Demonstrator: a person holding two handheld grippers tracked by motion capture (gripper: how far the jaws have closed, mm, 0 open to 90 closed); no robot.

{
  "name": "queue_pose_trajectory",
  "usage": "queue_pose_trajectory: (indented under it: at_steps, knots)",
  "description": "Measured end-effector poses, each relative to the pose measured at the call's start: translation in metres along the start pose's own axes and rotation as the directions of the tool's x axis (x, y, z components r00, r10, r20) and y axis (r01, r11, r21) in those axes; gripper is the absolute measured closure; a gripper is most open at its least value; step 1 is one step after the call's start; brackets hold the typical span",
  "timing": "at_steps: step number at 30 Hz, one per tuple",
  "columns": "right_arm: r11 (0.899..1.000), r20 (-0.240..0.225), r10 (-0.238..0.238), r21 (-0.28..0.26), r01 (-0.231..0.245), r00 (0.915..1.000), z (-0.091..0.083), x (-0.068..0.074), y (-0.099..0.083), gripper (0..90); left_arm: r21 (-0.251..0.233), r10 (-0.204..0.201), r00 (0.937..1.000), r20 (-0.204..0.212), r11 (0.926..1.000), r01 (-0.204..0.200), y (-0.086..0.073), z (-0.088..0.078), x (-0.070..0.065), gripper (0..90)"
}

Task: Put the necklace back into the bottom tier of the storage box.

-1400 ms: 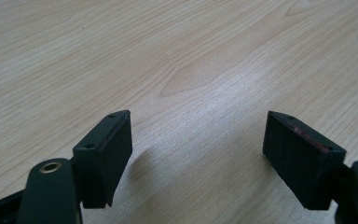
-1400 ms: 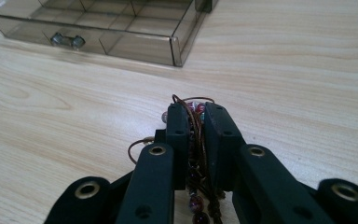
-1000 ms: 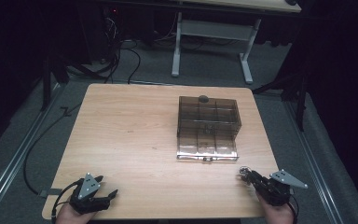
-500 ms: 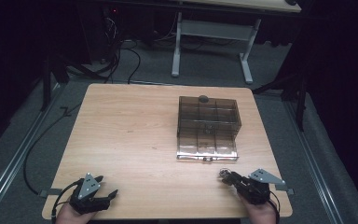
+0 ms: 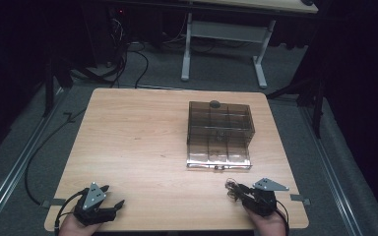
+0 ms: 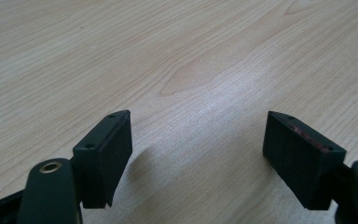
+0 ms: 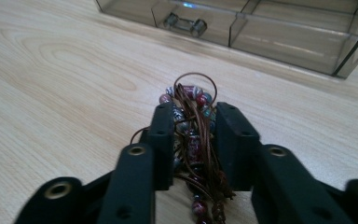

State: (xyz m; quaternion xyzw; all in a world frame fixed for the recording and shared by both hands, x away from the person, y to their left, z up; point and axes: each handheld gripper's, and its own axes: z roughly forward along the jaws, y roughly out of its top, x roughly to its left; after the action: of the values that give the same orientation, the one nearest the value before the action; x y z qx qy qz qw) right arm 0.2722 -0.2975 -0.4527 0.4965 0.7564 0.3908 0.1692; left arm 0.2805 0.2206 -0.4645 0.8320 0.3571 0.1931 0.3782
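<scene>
The right claw [image 7: 193, 140] sits low over the tabletop [image 5: 138, 142] near the person's edge, pointing toward the clear plastic organizer box [image 5: 220, 135], which lies just ahead of it. A bundle of beaded cord [image 7: 191, 135], brown wire strung with red, white and dark beads, lies between the two black jaws. The jaws have just been opening, and they now stand a little apart on either side of the bundle; the beads fill most of the gap, and a loop of cord rises past the jaw tips. Whether the pads press on the beads cannot be told exactly, since the strands hide the inner faces. In the high view the right claw [image 5: 236, 189] shows the tangle of cord at its tip, resting on or just above the wood, near the front wall of the box. That front wall carries a small metal handle [image 7: 185, 24], straight ahead of the right claw and slightly to its left in the right gripper view. The box is divided into several compartments, and a small dark round thing [image 5: 215, 103] sits at its far rim. The left claw [image 5: 112, 201] rests at the opposite near corner of the tabletop, well apart from the box and from the beads. Its jaws stand wide apart with bare wood between them [image 6: 198, 140].
</scene>
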Motion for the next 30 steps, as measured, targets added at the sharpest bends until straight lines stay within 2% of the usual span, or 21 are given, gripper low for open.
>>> queue_pose_trajectory:
  at_steps: [3,6,9,12,13,14,15,16,22,23,26,30]
  knots:
    - [1.0,-0.004,-0.003,-0.023,0.003,1.0,-0.005,0.0,0.002,61.0,0.0,0.0,1.0,0.0,1.0,0.0,0.0,0.0,0.0,24.3]
    - [0.998,0.01,-0.018,-0.062,0.019,0.9998,-0.015,0.001,0.007,60.0,-0.001,0.0,1.0,-0.001,1.0,0.0,0.0,0.0,0.0,24.3]
    - [0.995,0.033,-0.023,-0.099,0.026,0.9992,-0.028,-0.003,0.012,64.3,-0.005,0.004,1.0,-0.006,1.0,-0.004,0.0,-0.001,0.0,24.3]
    - [0.996,0.062,0.014,-0.09,-0.008,0.998,-0.033,-0.017,0.012,70.0,-0.013,0.004,0.9999,-0.011,0.9999,-0.004,-0.001,-0.001,-0.001,24.3]
    - [0.996,0.062,0.014,-0.09,-0.008,0.998,-0.033,-0.017,0.012,70.0,-0.013,0.004,0.9999,-0.011,0.9999,-0.004,-0.001,-0.001,-0.001,24.3]
    - [0.997,0.088,0.038,-0.068,-0.032,0.9954,-0.032,-0.026,0.01,74.8,-0.013,0.003,0.9999,-0.012,0.9999,-0.003,-0.001,-0.001,-0.001,24.3]
    - [0.997,0.088,0.038,-0.068,-0.032,0.9954,-0.032,-0.026,0.01,74.8,-0.013,0.003,0.9999,-0.012,0.9999,-0.003,-0.001,-0.001,-0.001,24.3]
    - [0.999,0.12,0.046,-0.025,-0.043,0.9917,-0.029,-0.03,0.008,78.6,-0.013,0.003,0.9999,-0.013,0.9999,-0.003,-0.001,-0.001,-0.001,24.3]
    - [0.996,0.148,0.022,0.081,-0.034,0.9888,-0.022,-0.03,0.009,79.6,-0.012,0.007,0.9999,-0.011,0.9999,-0.007,-0.001,-0.001,-0.001,24.3]
    - [0.996,0.148,0.022,0.081,-0.034,0.9888,-0.022,-0.03,0.009,79.6,-0.012,0.007,0.9999,-0.011,0.9999,-0.007,-0.001,-0.001,-0.001,24.3]
    - [0.99,0.165,0.025,0.134,-0.048,0.9859,-0.021,-0.03,0.015,79.6,-0.018,0.007,0.9999,-0.011,0.9998,-0.007,-0.001,-0.001,-0.001,24.3]
    - [0.98,0.16,0.017,0.195,-0.048,0.987,-0.019,-0.032,0.02,78.4,-0.019,0.007,0.9999,-0.009,0.9998,-0.007,-0.001,-0.002,-0.001,24.3]
